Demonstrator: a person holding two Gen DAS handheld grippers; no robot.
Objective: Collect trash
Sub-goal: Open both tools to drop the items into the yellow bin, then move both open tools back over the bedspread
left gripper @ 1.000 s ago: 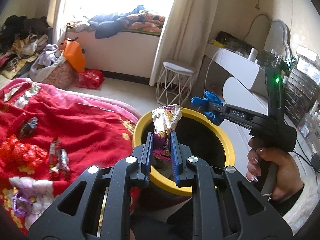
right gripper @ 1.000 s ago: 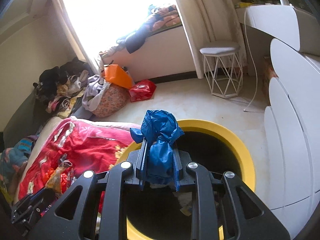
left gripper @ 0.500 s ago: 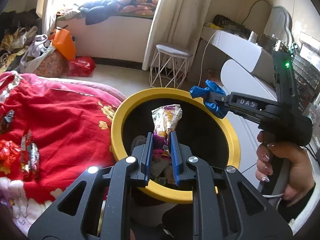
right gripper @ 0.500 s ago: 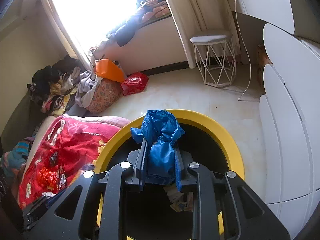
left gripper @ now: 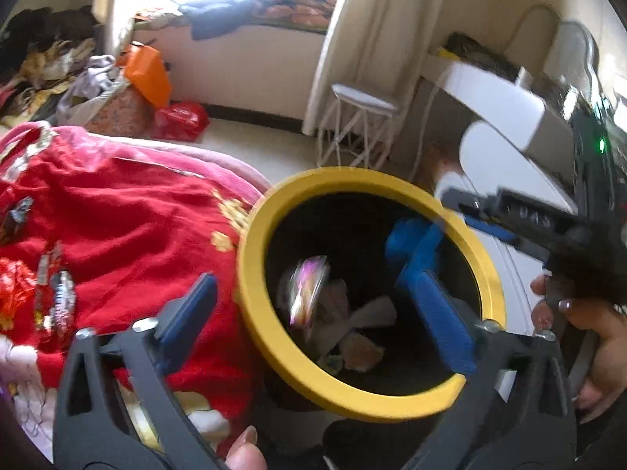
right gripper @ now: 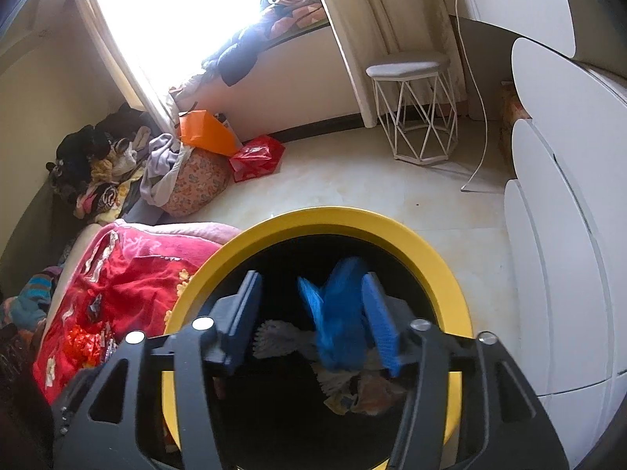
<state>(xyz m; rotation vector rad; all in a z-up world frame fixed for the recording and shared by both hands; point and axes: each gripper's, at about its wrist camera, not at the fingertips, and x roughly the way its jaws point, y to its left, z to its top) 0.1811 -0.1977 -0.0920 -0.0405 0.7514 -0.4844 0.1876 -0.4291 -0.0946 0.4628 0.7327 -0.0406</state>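
Both grippers over the yellow-rimmed bin (left gripper: 250,293), pointing down into it.

Left gripper (left gripper: 313,309) — fingers spreading apart, already very wide, nothing between them. A snack wrapper (left gripper: 307,293), purple and silver, is a blur inside the bin's mouth, clear of both fingers, above the paper scraps (left gripper: 360,337) lying at the bottom.

Right gripper (right gripper: 313,321) — fingers also opening, about halfway. The blue plastic bag (right gripper: 337,321) hangs between them, blurred, lying against the right-side finger (right gripper: 382,329) and apart from the left-side one. Cannot tell whether it still clings to that pad or is loose. It sits within the bin's rim (right gripper: 439,258), over the dark interior.

From the left camera, the person's hand (left gripper: 588,325) is seen on the right gripper's handle, beside the bin.

Red blanket (left gripper: 129,227) on the bed touches the bin's left side; more wrappers (left gripper: 55,297) lie on it. White stool (right gripper: 415,109) stands on the floor beyond.
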